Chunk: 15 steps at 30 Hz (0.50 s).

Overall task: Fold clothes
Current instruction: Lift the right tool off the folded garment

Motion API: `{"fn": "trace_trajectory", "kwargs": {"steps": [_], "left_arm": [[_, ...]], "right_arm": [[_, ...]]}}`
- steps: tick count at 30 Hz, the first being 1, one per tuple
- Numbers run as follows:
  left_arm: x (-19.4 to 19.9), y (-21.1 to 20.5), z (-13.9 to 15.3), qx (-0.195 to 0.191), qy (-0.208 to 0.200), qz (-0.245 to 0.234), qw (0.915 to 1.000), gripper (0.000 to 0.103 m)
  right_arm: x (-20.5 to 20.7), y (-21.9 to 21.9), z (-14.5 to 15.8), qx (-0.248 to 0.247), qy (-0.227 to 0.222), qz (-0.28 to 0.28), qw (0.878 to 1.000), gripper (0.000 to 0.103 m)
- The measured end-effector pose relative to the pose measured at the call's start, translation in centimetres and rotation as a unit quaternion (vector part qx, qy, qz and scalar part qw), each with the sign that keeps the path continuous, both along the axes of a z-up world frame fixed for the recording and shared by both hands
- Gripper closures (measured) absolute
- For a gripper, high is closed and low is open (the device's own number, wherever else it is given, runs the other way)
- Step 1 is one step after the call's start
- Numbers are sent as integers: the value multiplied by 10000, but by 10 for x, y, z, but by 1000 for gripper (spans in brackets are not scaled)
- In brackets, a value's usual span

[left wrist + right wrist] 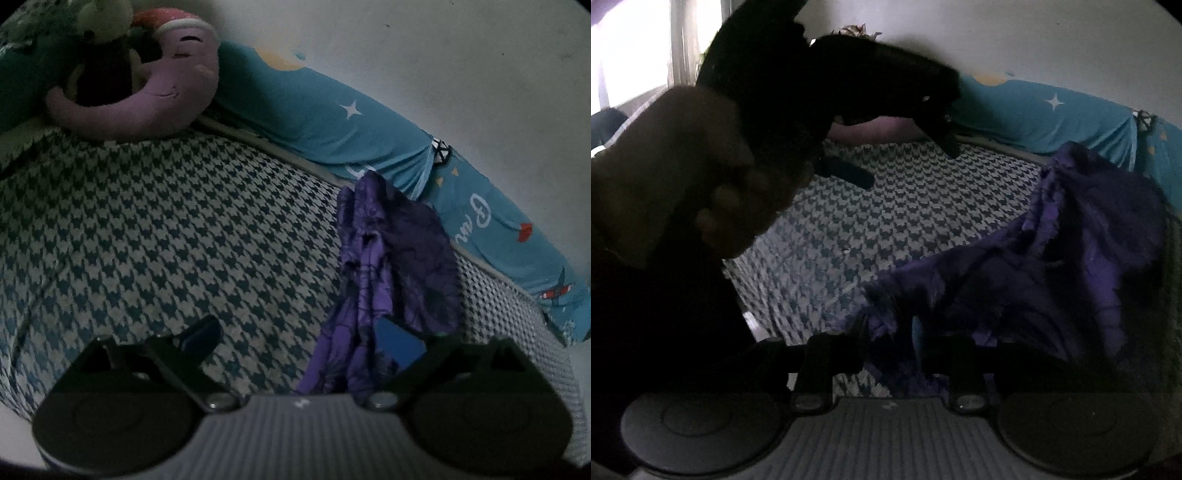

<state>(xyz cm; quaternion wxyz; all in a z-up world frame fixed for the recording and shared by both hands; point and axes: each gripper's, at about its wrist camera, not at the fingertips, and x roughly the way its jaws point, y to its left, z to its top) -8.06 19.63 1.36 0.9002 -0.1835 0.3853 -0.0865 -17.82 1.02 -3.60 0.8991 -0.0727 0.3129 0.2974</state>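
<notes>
Purple garment (1052, 258) in right gripper (890, 332), left gripper (303, 339) open

Houndstooth bedsheet (166, 221), purple moon plush (147, 92), teal pillow (332, 118)

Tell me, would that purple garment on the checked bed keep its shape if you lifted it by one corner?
Probably not. The purple garment already lies in soft creases and bunched folds, so it would likely droop and hang limp. It looks thin, so probably light for its size. Its slight sheen in the right wrist view hints it may slide on the checked bedcover.
</notes>
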Motion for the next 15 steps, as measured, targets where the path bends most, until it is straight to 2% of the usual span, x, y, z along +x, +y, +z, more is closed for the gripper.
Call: {"fn": "trace_trajectory", "kwargs": {"steps": [3, 5, 15], "left_arm": [[3, 5, -6, -221, 94, 74, 9997, 8], [4, 7, -9, -267, 150, 114, 9995, 8], [7, 11, -18, -243, 240, 278, 9990, 7]], "right_arm": [[5, 6, -4, -67, -33, -34, 10000, 76], [9, 9, -7, -83, -33, -49, 9999, 71], [20, 24, -19, -439, -232, -141, 9987, 70]]}}
